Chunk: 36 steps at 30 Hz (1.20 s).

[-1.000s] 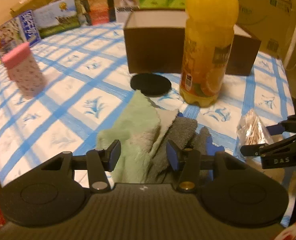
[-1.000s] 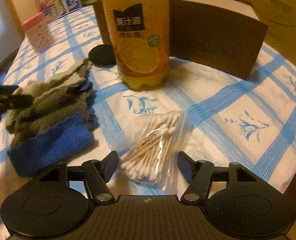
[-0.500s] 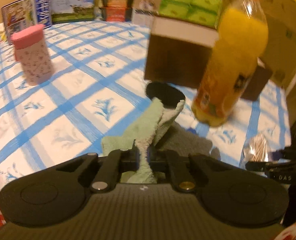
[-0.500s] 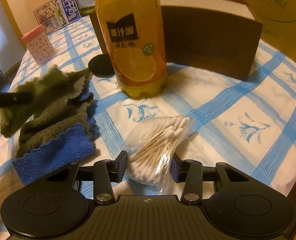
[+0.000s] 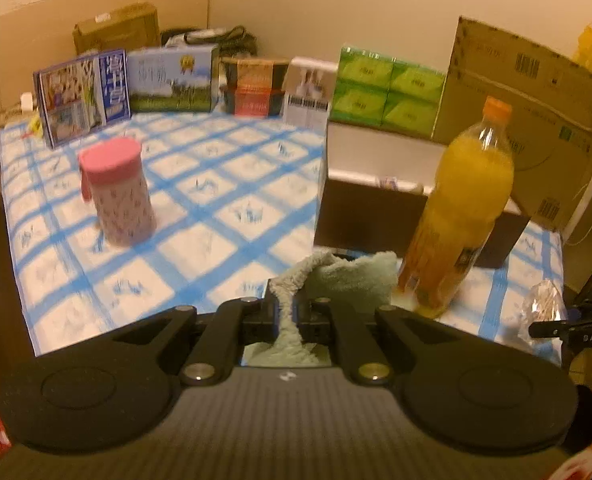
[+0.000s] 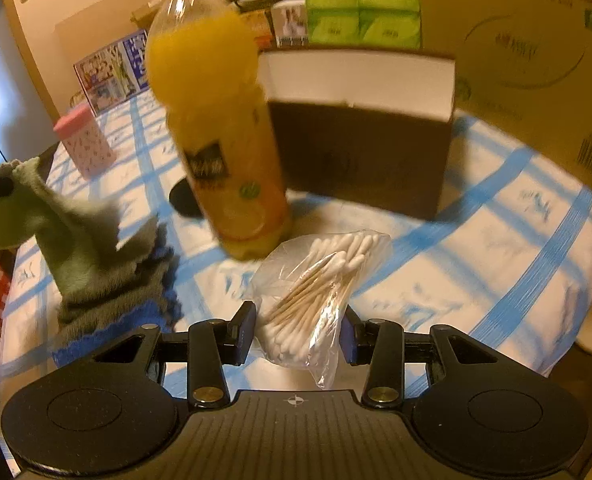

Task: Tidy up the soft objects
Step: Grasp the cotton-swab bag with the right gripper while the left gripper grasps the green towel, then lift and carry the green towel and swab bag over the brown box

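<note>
My left gripper [image 5: 288, 314] is shut on a pale green cloth [image 5: 347, 276] and holds it lifted above the table; the cloth hangs from it in the right wrist view [image 6: 56, 216]. Below it lies a pile of grey and blue cloths [image 6: 112, 308]. My right gripper [image 6: 296, 330] is shut on a clear bag of cotton swabs [image 6: 315, 280] and holds it just above the tablecloth. The bag also shows in the left wrist view [image 5: 543, 312]. A dark open box [image 6: 359, 160] with a white inside stands behind the bottle.
An orange juice bottle [image 6: 216, 140] stands between the cloths and the box, with a black round lid [image 6: 184, 202] beside it. A pink cup [image 5: 116, 196] stands at left. Cartons, tissue packs [image 5: 387, 92] and a cardboard box [image 5: 523, 112] line the far edge.
My left gripper shut on the green cloth and raised it off the pile. My right gripper closed on the swab bag and lifted it slightly.
</note>
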Each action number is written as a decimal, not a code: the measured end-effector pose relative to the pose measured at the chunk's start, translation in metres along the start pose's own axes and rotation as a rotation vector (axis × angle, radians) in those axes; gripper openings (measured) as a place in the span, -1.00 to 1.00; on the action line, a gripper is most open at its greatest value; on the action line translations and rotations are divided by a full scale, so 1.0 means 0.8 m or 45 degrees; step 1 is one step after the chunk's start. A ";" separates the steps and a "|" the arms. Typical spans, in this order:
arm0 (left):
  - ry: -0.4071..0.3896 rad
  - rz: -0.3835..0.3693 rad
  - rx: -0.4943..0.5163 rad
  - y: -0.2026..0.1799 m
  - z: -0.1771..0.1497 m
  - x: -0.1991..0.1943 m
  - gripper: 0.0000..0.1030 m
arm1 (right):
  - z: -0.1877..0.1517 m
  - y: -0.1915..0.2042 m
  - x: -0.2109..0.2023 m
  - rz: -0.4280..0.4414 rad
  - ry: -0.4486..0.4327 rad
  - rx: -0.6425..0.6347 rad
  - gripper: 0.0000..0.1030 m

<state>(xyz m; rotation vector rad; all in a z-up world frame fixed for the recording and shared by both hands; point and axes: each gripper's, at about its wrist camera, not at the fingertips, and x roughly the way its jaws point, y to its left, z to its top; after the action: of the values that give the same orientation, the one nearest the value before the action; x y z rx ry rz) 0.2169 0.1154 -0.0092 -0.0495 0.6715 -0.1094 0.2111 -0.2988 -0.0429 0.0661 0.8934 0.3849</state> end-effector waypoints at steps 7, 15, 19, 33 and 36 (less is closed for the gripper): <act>-0.097 -0.025 0.010 -0.002 0.046 -0.010 -0.91 | 0.038 -0.026 -0.029 -0.018 -0.094 -0.025 -0.17; -0.196 -0.047 0.031 -0.009 0.106 -0.015 -0.91 | 0.088 -0.054 -0.051 -0.028 -0.192 -0.060 -0.17; -0.250 -0.061 0.026 -0.013 0.145 -0.014 -0.91 | 0.117 -0.061 -0.055 -0.035 -0.231 -0.101 -0.17; -0.344 -0.185 0.038 -0.068 0.269 0.047 -0.91 | 0.216 -0.074 -0.019 -0.017 -0.281 -0.226 -0.17; -0.320 -0.218 0.054 -0.085 0.284 0.076 -0.91 | 0.227 -0.076 -0.002 -0.020 -0.265 -0.247 -0.17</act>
<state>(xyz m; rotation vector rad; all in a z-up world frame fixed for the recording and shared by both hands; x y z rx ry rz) 0.3998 0.0431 0.1363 -0.0788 0.4132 -0.2770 0.3683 -0.3374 0.0592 -0.0785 0.6475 0.4399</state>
